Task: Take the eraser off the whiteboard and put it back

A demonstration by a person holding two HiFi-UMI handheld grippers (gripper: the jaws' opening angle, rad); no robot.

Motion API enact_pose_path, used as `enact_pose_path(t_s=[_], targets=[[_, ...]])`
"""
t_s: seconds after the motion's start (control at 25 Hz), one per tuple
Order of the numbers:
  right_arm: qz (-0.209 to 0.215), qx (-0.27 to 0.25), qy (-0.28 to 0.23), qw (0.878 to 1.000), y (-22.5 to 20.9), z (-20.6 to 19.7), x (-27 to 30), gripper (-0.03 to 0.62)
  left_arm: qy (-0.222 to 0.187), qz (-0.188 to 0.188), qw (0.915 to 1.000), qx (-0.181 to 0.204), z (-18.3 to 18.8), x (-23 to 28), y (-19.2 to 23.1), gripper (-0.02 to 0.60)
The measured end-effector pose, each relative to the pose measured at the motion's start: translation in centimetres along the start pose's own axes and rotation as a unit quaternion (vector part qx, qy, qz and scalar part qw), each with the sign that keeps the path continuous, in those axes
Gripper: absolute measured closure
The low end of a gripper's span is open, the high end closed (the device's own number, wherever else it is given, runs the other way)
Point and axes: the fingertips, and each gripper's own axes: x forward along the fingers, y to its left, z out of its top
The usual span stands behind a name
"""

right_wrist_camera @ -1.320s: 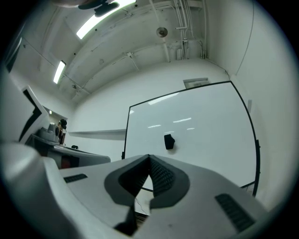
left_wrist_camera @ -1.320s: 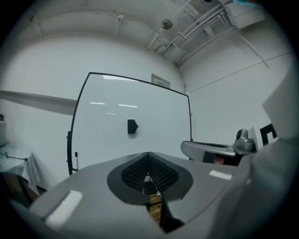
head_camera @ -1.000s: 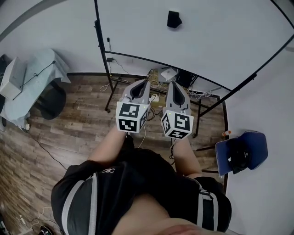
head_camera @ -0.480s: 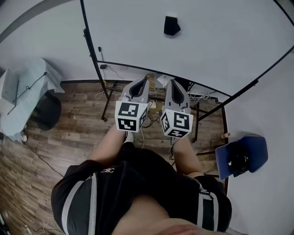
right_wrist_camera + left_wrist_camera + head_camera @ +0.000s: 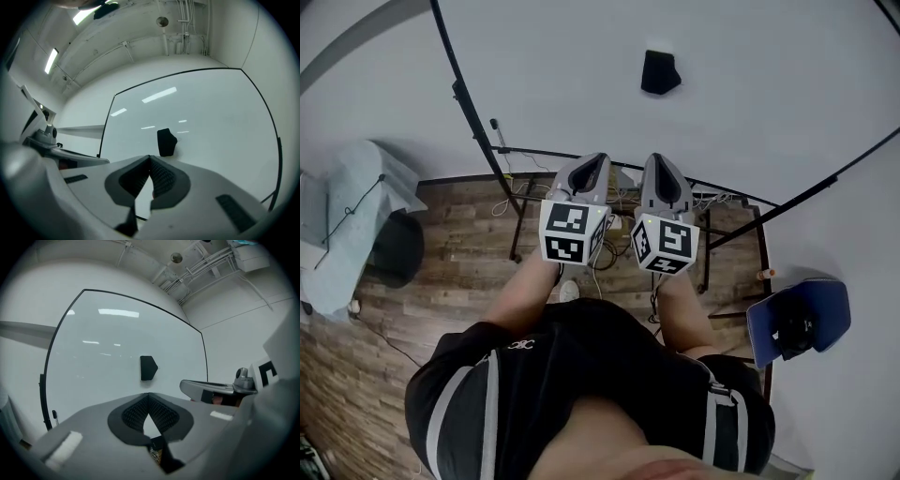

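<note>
A black eraser (image 5: 660, 72) sticks to the whiteboard (image 5: 562, 66), up and ahead of both grippers. My left gripper (image 5: 590, 161) and right gripper (image 5: 667, 160) are held side by side, level, pointing at the board and well short of it. Seen from the left gripper view, the eraser (image 5: 148, 368) lies just above the left gripper (image 5: 149, 395), whose jaws meet with nothing between them. The right gripper view has the eraser (image 5: 166, 142) slightly right of the right gripper (image 5: 150, 159), also shut and empty.
The whiteboard's black stand legs and a tangle of cables (image 5: 614, 199) are on the wooden floor below the grippers. A blue chair (image 5: 797, 323) with a dark object stands at the right. A cloth-covered table (image 5: 356, 202) is at the left.
The person has moved toward the whiteboard with both grippers: the board and eraser appear nearer and larger, and its left frame has shifted left. Both grippers stay shut.
</note>
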Motion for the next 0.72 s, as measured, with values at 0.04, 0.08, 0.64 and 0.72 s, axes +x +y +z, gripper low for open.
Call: enact_pose_path(t_s=[0.04,0.08,0.64,0.72], targets=[[-0.004,-0.001,0.000,1.000,0.0,0.0,1.0,0.591,0.000,-0.003,1.0000,0.000,0.2,0.8,0.7,0.574],[-0.007,-0.002,0.000,1.000,-0.1,0.0,1.9,0.590,-0.001,-0.007,1.0000,0.000,0.4,1.7,1.4,0.574],[-0.046,-0.010,-0.011,0.999,-2.5,0.3,8.4,0.591,0.010,-0.037,0.9992,0.007,0.7,8.4,4.2,0.574],[-0.047,-0.013,-0.016,0.999,-3.0,0.7,8.8,0.589,0.009,-0.032,0.9994,0.008,0.8,8.7,4.2,0.574]])
